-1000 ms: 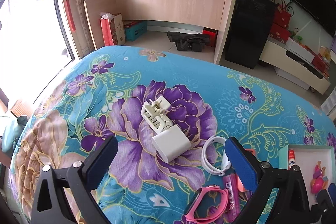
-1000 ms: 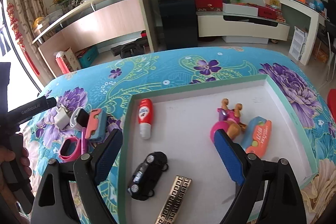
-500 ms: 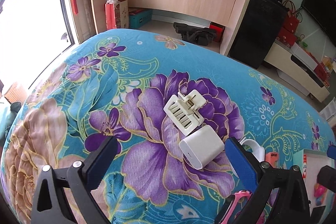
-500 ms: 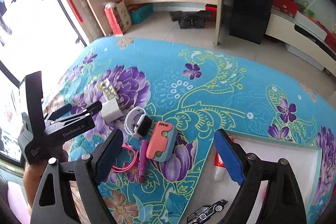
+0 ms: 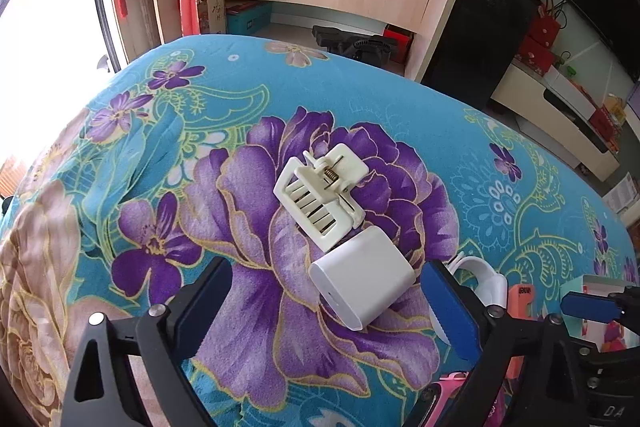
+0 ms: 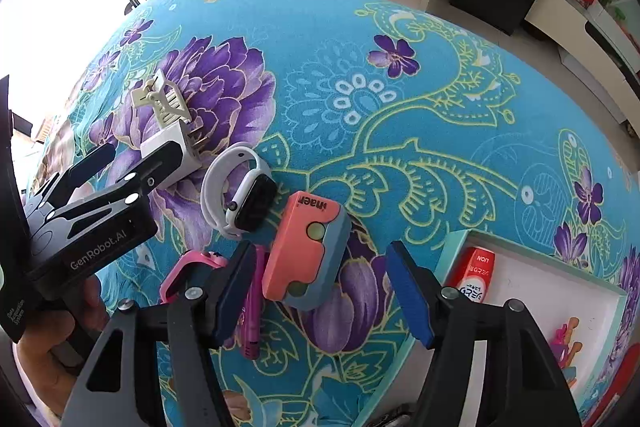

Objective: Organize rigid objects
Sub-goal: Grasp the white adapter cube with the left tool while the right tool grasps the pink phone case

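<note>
Left gripper [image 5: 326, 311] hanging lower centre, jaws spread wide, just been narrowing, white charger [image 5: 362, 283] sitting between pads untouched. Right gripper [image 6: 324, 297] lower centre, jaws half-spread, just been closing, straddling coral-blue case [image 6: 306, 251], not pressing. Floral cloth [image 6: 400, 75] filling frame. Box [image 6: 532, 251] lower right. White watch [image 6: 240, 191] left of case. Cream clip [image 5: 320, 193] lying above charger.

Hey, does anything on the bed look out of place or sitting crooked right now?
Yes, mildly. The white charger block lies tilted, one end propped on the cream hair clip rather than flat on the floral blanket. Several small items, like the white smartwatch and pink-and-blue case, remain outside the tray.
</note>
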`<state>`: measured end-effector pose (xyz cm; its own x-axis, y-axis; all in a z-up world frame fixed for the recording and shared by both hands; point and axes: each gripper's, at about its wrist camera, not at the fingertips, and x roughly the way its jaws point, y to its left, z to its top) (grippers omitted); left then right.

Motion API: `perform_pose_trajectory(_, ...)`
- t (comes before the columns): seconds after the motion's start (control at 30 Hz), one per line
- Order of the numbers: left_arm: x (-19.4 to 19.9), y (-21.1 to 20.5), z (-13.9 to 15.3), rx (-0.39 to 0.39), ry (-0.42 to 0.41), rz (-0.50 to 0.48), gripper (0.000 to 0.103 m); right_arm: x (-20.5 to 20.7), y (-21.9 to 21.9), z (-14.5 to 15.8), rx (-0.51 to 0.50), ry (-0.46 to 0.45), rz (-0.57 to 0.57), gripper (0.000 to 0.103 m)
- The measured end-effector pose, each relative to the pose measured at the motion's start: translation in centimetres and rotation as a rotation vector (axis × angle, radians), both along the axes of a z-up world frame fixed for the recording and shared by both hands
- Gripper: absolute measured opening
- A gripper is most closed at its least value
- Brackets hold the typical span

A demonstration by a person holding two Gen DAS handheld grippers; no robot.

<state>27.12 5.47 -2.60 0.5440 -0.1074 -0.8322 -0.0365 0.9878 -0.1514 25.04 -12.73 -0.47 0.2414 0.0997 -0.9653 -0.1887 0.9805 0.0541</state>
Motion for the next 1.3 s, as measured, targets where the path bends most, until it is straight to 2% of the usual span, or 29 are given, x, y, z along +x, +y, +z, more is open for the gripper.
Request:
perform_pose_trajectory(0.17, 0.3, -0.6, -0.5, 0.006, 0.001, -0.018, 0.091, 0.5, 0.0, -1.3, -0.024, 0.026, -0.005, 0.06)
perform_pose_trajectory(0.47, 0.7, -1.1, -1.2, 0.017, 0.001, -0.022, 0.086, 2.6, 0.9, -3.7, -0.001, 0.049, -0.014, 0.06)
perform_pose_trajectory(0.63, 0.8, -1.4, -1.0, 0.007, -0.003, -0.044, 0.074, 3.1, 1.1, -4.9, -0.026, 0.051, -0.009, 0.06)
perform_pose_trajectory(0.7, 0.8, -1.6, -1.0, -0.005, -0.005, -0.058, 0.063, 3.3, 1.1, -5.1, -0.027, 0.053, -0.009, 0.06)
perform_pose_trajectory(1.13, -0.4, -2.4, -0.4, 0.037, 0.005, -0.07, 0.063, 2.5, 1.1, -4.9, -0.046, 0.057, -0.014, 0.057)
perform_pose_trajectory(1.23, -1.0, -2.4, 0.0, 0.047, 0.006, -0.066, 0.063, 2.3, 1.1, -4.6, -0.055, 0.057, -0.018, 0.047)
perform_pose_trajectory(1.3, -1.5, -2.3, 0.5, 0.048, -0.004, -0.063, 0.063, 2.0, 1.3, -4.3, -0.065, 0.057, -0.01, 0.047)
